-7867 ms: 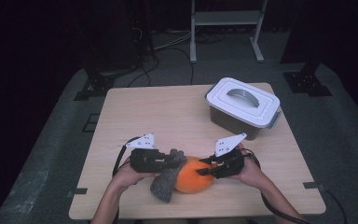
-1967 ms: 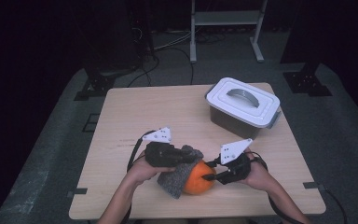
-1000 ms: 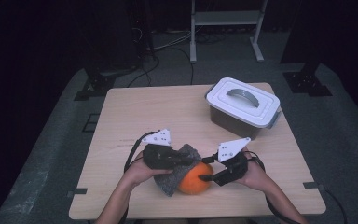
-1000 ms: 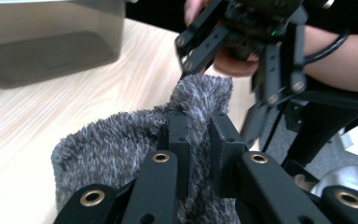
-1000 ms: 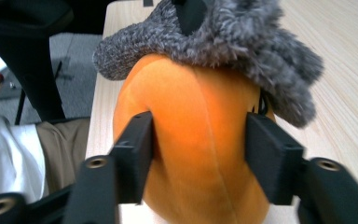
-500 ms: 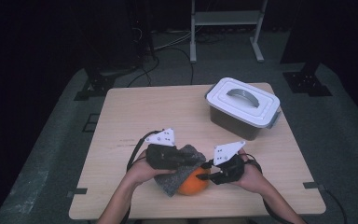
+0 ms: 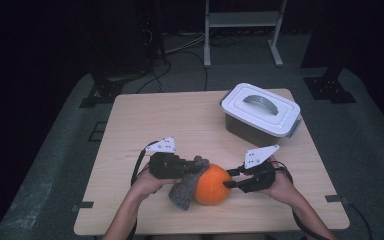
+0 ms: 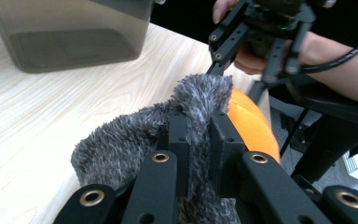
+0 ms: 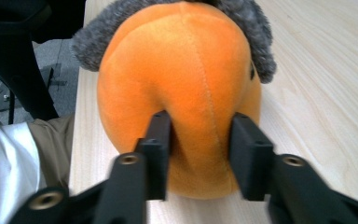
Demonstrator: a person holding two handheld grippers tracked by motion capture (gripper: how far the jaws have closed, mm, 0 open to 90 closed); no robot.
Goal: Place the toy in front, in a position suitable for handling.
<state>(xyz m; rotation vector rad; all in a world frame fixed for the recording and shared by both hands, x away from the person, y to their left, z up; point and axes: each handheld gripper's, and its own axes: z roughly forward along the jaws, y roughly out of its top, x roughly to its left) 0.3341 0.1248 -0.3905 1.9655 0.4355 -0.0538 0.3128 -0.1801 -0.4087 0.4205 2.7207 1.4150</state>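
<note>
We clamp the grey fur point(image 8: 186, 121) in the left hand-held gripper point(image 8: 198, 133); the right hand-held gripper point(image 9: 200, 149) pinches the orange plush point(image 9: 182, 84) on the table point(image 7: 180, 120). Opposing pulls may tear seams.

No text, label, brand, number or sign readable anywhere in these pictures.
</note>
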